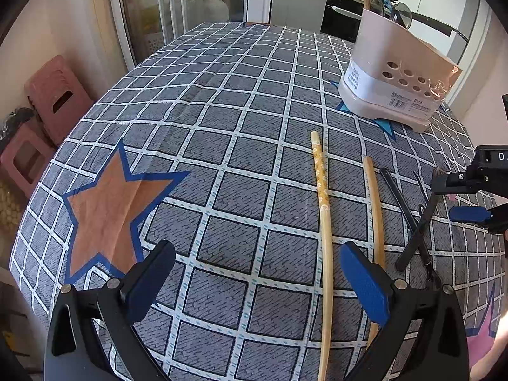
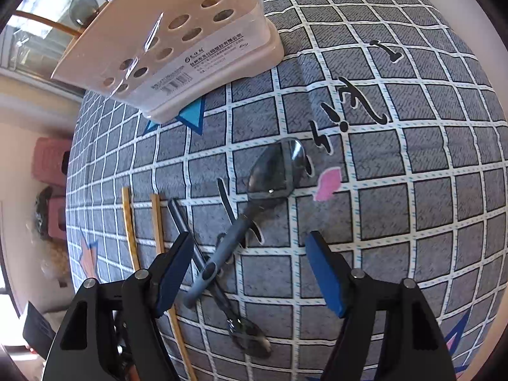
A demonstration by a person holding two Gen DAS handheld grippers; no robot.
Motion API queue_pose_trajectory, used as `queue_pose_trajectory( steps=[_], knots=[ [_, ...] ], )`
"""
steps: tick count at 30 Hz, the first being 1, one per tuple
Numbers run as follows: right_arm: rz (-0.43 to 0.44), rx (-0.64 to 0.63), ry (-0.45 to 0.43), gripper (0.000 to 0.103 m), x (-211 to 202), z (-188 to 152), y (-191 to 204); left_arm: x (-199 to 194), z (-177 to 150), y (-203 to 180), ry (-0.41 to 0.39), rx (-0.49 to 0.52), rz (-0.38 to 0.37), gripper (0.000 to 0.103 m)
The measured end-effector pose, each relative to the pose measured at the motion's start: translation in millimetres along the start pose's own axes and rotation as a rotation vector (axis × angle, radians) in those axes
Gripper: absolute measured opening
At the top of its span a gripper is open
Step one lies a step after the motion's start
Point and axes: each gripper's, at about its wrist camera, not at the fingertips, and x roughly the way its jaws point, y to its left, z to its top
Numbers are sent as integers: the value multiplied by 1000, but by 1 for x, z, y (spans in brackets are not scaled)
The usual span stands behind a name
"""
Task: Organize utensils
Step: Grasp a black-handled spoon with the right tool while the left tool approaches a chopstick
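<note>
Right claw (image 2: 247,273): jaws spread, nothing gripped, pads clear of every utensil. It points steeply down at the table, and the grey handle of the large spoon (image 2: 254,203) lies on the cloth in the gap between the pads. That spoon's bowl points toward the far side of the table, where the pink holder (image 2: 177,44) stands. Under its handle a second, darker spoon (image 2: 222,292) lies crosswise, its bowl toward the near edge. Two pale chopsticks (image 2: 157,222) lie side by side just beyond the left pad.

Left claw (image 1: 257,282): jaws also spread and empty, hanging over the checked tablecloth (image 1: 222,101). The patterned chopstick (image 1: 324,209) runs between its pads without touching them; the plain chopstick (image 1: 376,219) passes behind the right pad. The holder, already carrying utensils, stands well apart toward the far right corner.

Handling, as a judgement: the large spoon looks rigid, light and smooth, so slippery at the bowl. The thicker handle, about midway, offers the surest hold. Because the two spoons cross, lifting one may drag the other. The chopsticks are thin, stiff and apt to roll; take them near mid-length.
</note>
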Motion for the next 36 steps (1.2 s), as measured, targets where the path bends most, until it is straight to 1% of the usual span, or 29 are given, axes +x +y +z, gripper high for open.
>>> queue_pose_trajectory(
  steps=[3,5,6,11,15,16,17,20,22,23,24,26,28,29,36],
  knots=[
    [-42,22,-26,64,2,4,7,6,2,6,22,-20,-37,103],
    [-74,12,-35,57,4,5,12,8,3,5,23,-18,-40,103],
    [-97,-4,-39,57,6,5,17,9,4,4,23,-8,-36,103],
    [-226,-158,-61,50,16,-3,45,15,9,-5,36,43,-25,103],
    [-276,-255,-55,42,20,-6,57,18,14,-10,52,64,-38,103],
    [-283,-275,-50,36,21,-7,59,18,16,-13,53,77,-28,103],
    [-287,-287,-48,28,21,-7,61,19,17,-14,58,86,-25,103],
    [-258,-319,-38,20,24,-6,63,22,22,-18,75,104,-35,103],
    [-238,-335,-45,15,22,-6,58,22,23,-22,79,123,-17,103],
    [-211,-340,-50,12,19,-6,54,22,25,-24,86,134,-14,103],
    [-189,-346,-56,12,16,-5,41,23,26,-25,94,136,-24,103],
    [-137,-343,-61,12,13,-5,33,24,29,-27,111,141,-37,102],
    [-94,-341,-65,12,8,-6,24,26,33,-31,121,169,-25,97],
    [-77,-345,-71,12,3,-8,17,27,35,-33,126,177,-27,96],
    [40,-384,-180,12,-46,-18,-3,36,49,-46,200,209,-44,96]
  ],
)
